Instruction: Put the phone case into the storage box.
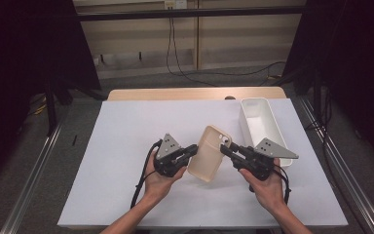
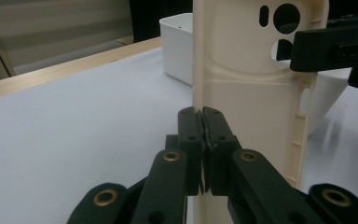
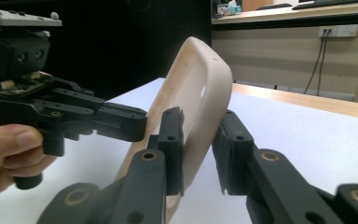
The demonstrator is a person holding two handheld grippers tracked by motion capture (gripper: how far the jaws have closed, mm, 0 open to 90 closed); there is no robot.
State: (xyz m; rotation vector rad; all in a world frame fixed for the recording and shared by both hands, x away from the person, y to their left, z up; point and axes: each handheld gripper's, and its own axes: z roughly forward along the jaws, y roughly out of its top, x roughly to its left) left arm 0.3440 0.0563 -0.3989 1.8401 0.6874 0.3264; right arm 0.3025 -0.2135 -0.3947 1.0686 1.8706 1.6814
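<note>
High view: cream phone case (image 1: 209, 153) sits mid-surface, raised off the white surface (image 1: 117, 146). Left gripper (image 1: 194, 150) jaws clench its nine o'clock edge; right gripper (image 1: 224, 149) jaws grasp its two o'clock corner.

Bright even light on the white table (image 1: 126, 146), dark room edges, soft shadows, close tool views blurred

Overhead view, two close tongs-mounted views
</note>
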